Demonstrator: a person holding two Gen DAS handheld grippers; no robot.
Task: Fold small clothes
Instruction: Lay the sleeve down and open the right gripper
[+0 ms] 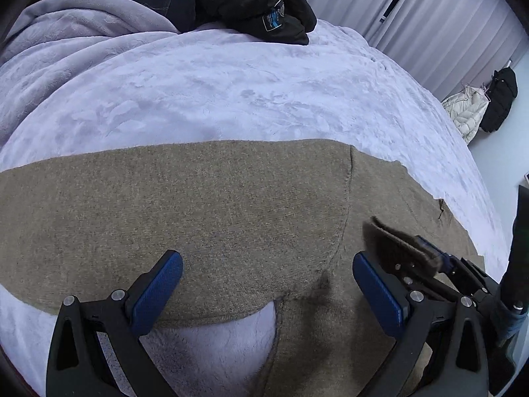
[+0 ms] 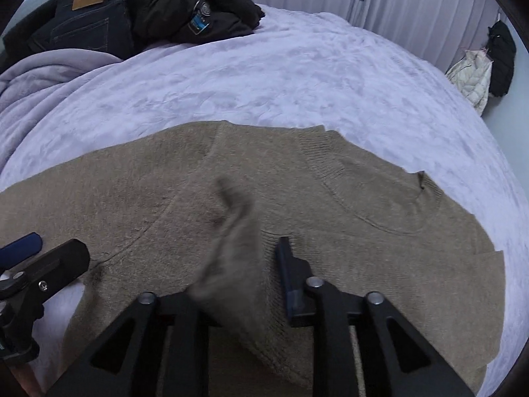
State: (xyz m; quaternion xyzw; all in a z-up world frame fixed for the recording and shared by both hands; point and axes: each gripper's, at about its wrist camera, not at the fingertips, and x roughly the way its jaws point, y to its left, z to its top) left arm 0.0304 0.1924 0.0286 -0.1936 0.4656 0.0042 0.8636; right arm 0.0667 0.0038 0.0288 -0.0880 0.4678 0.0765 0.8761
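Right wrist view: my right jaws point(image 2: 238, 274) gape around a sweater point(image 2: 363, 218) fold for dropping it, left jaws point(image 1: 267, 284) apart above.

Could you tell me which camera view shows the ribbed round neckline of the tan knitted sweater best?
The right wrist view: the ribbed round neckline of the tan knitted sweater curves fully in sight. The left wrist view shows only the sweater's sleeve seam and body.

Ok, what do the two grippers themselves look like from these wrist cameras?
Both are black frames with triangular cut-outs and silver round pivot pins. The left gripper has fingers faced with textured blue pads. The right gripper has the same black frame, with a dark blue pad on edge. No cables or sleeves visible.
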